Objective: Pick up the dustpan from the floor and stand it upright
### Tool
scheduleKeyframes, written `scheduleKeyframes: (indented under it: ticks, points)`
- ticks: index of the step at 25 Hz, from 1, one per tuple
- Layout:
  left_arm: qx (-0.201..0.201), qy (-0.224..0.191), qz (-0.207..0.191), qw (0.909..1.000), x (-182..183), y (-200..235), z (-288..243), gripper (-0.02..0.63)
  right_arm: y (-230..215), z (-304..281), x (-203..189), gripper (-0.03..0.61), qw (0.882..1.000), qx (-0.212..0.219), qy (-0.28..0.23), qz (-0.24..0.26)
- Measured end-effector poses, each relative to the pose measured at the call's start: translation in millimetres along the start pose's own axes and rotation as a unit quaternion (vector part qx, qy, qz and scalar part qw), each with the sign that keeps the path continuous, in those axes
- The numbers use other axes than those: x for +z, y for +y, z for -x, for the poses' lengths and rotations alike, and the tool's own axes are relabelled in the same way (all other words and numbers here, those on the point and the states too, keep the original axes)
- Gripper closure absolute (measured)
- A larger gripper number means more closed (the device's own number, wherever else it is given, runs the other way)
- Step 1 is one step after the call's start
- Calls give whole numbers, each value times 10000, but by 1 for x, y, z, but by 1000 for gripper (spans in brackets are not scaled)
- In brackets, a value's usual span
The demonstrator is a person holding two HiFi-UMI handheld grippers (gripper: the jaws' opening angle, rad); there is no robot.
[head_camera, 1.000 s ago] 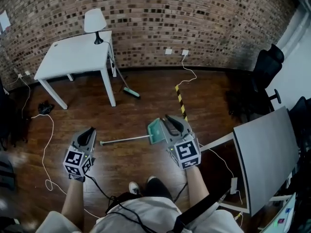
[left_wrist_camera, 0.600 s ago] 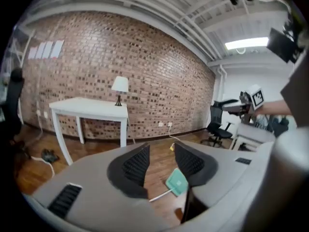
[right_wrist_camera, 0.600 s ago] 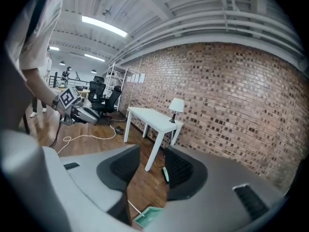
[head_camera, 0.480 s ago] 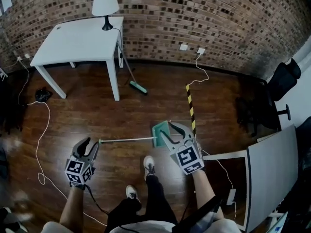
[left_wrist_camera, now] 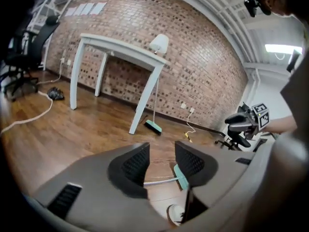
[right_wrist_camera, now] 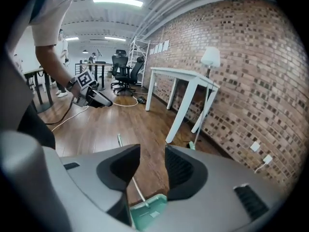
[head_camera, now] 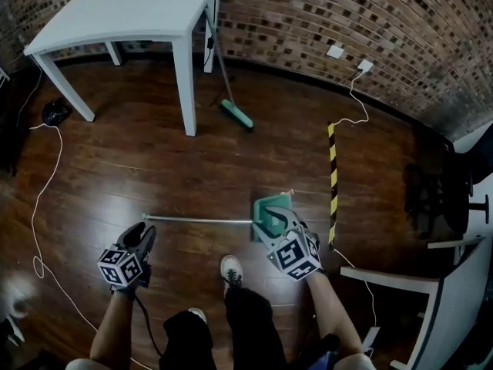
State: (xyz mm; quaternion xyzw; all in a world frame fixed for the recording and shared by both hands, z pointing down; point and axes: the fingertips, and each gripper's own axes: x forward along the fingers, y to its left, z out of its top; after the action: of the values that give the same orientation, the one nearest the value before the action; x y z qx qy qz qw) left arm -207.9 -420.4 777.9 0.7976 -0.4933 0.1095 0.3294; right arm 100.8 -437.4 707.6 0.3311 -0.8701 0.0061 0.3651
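A teal dustpan (head_camera: 271, 209) lies flat on the wooden floor, its long silver handle (head_camera: 196, 220) pointing left. My right gripper (head_camera: 276, 220) hovers just over the pan end, open, with nothing between its pads. In the right gripper view the teal pan (right_wrist_camera: 147, 215) and its handle (right_wrist_camera: 136, 188) show below the jaws of the right gripper (right_wrist_camera: 153, 163). My left gripper (head_camera: 143, 233) sits low near the handle's free end, also open and empty. The left gripper view shows the handle (left_wrist_camera: 158, 181) and pan (left_wrist_camera: 180, 176) beyond the left gripper (left_wrist_camera: 161, 161).
A white table (head_camera: 115, 10) stands at the back left, with a teal-headed broom (head_camera: 235, 114) leaning beside it. A yellow-black strip (head_camera: 333, 183) runs along the floor right of the dustpan. A white cable (head_camera: 45, 183) trails at left. My shoe (head_camera: 230, 269) is near the handle; a grey desk (head_camera: 393, 280) is at right.
Both grippers have dropped toward the floor and closer to the dustpan, and their jaws have spread wider. The head view has tipped down and moved nearer the floor.
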Motion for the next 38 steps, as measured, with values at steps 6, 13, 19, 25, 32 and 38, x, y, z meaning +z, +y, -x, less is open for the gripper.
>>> scheduleKeyframes:
  ticks: [6,13,19,25,32,38]
  points:
    - [-42,42,1160,9932,-120,60,-104,407,25,-136,-110,408,9968,758,195,140]
    - [-288,159,1981,9796,-234,117,-179,397,87,-251,-210,406,9799,1667,600,919]
    - [-353,22,2563,9659,-280,158,-218,374,129,-309,-285,374,9598,2113,1122,1465]
    - [-285,-143,3205,9467,-294,166,-233,349,143,-337,-330,370,9488,2164,1624,1630]
    - [-222,-689,3592,9304,-282,177,-239,318,155,-369,-341,365,9436,2222,1810,1656]
    - [68,-923,4081,9082,-288,191,-240,313,167,-382,-346,365,9367,2273,1929,1834]
